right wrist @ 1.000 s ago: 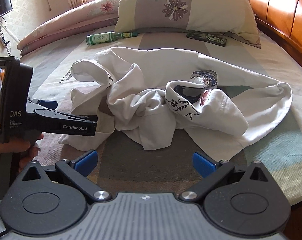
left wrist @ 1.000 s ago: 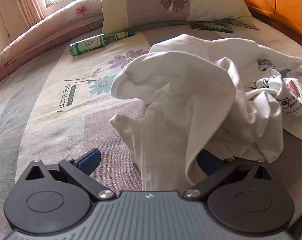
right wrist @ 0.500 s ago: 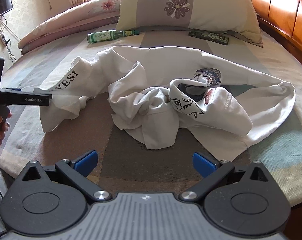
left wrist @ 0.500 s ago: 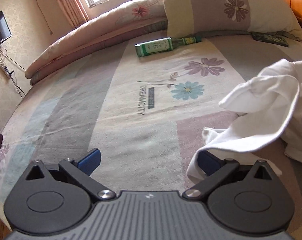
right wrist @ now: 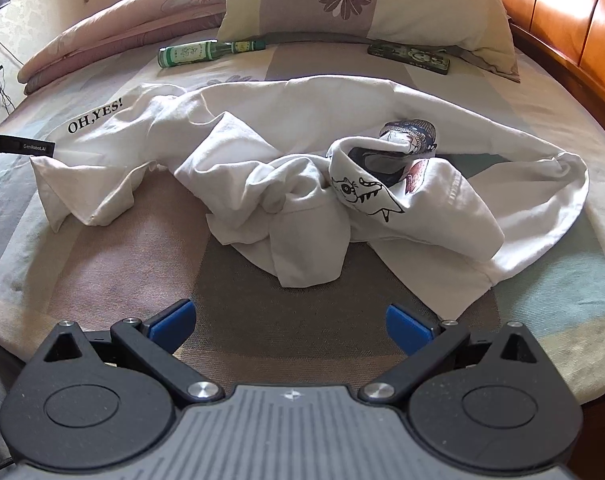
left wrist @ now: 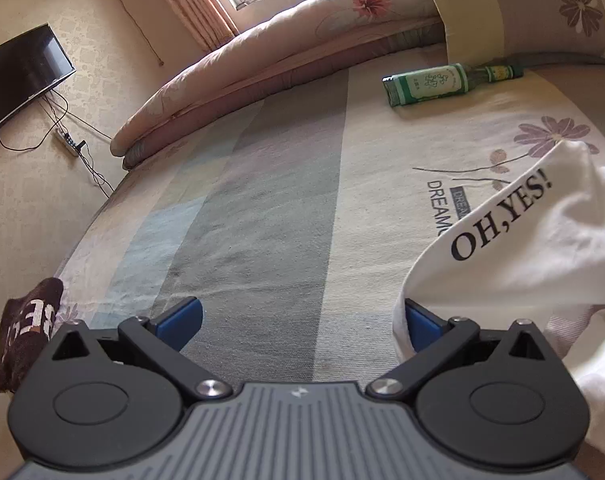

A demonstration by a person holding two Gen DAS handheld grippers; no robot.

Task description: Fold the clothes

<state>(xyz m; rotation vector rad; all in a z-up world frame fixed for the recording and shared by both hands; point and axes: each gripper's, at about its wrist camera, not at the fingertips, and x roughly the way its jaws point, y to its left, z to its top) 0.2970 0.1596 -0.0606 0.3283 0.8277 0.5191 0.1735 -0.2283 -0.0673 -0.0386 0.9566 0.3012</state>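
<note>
A crumpled white shirt [right wrist: 302, 168] with cartoon prints lies across the bed. Its sleeve printed "OH,YES!" [left wrist: 514, 240] stretches to the left. In the left wrist view my left gripper [left wrist: 300, 320] is open, with the sleeve's edge draped against the right fingertip [left wrist: 420, 322] and bare bedsheet between the jaws. From the right wrist view the left gripper [right wrist: 22, 146] shows at the far left, its tip touching the sleeve end. My right gripper [right wrist: 288, 326] is open, low over the sheet in front of the shirt, apart from it.
A green glass bottle [right wrist: 198, 53] and a dark phone case [right wrist: 408, 56] lie near a floral pillow [right wrist: 362, 0]. A rolled quilt [left wrist: 282, 56] lines the far edge. A wooden headboard [right wrist: 574, 28] is at right. A brown garment [left wrist: 22, 332] hangs at the bed's left edge.
My left gripper swung left and away from the shirt pile, and the "OH,YES!" sleeve got drawn out leftwards along with it. The right gripper barely moved.
</note>
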